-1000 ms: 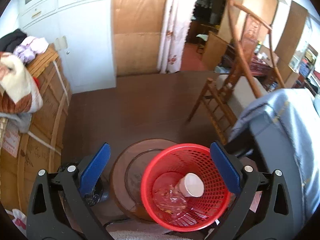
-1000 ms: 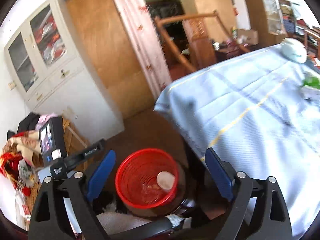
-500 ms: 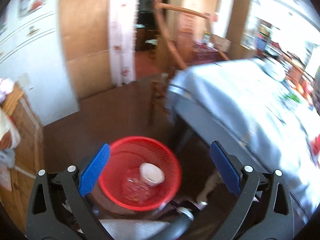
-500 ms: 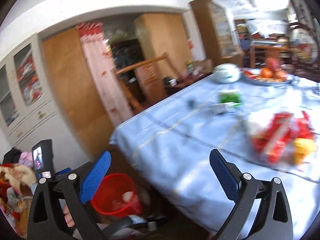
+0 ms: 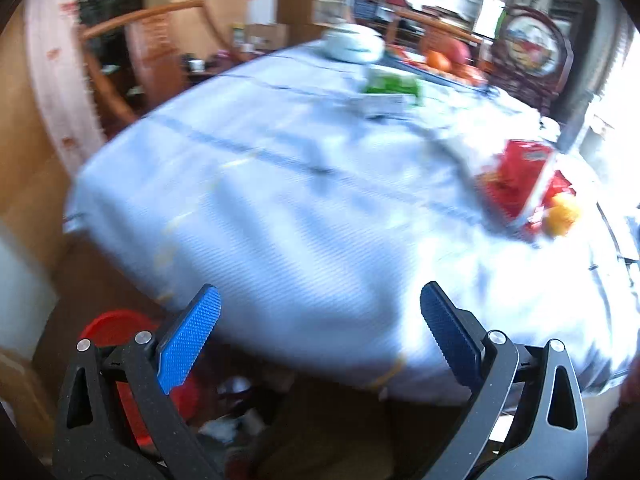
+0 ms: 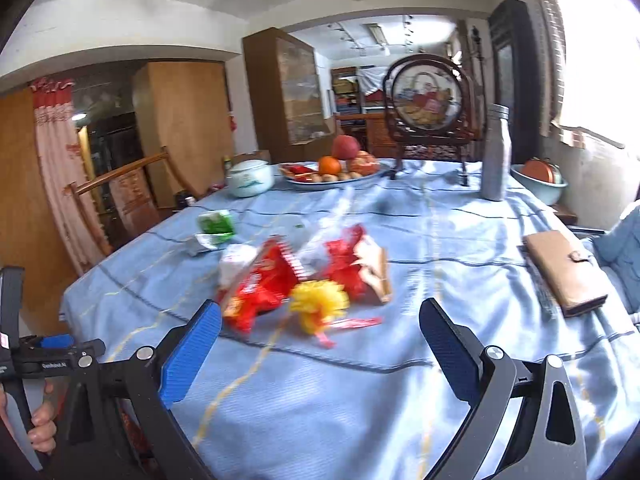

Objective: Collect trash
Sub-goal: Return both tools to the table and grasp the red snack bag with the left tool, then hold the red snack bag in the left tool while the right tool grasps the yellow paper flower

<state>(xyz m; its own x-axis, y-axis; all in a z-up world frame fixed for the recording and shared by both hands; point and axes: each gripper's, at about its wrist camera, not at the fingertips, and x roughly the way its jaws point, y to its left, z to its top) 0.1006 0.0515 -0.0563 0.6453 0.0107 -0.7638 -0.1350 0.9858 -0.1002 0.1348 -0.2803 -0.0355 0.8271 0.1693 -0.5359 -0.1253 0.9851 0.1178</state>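
Note:
A pile of red snack wrappers (image 6: 260,284) with a yellow ribbon bow (image 6: 320,304) lies in the middle of the blue-clothed table (image 6: 440,248). A green and white packet (image 6: 214,228) lies further left. My right gripper (image 6: 320,344) stands open and empty, just short of the pile. My left gripper (image 5: 320,332) is open and empty too, above the table's near edge; its view is blurred. The same red wrappers (image 5: 520,184) show at its right, the green packet (image 5: 390,84) further back. The red mesh bin (image 5: 112,332) sits on the floor at lower left, half hidden by a finger.
At the back of the table stand a white lidded bowl (image 6: 250,178), a fruit plate (image 6: 340,168), a grey bottle (image 6: 496,152) and a framed round picture (image 6: 426,100). A tan wallet (image 6: 566,272) lies at the right edge. Wooden chairs (image 6: 120,184) stand left.
Both views have swung right from the red bin and floor up onto the table top. The bin slid to the left edge of the left view and out of the right view.

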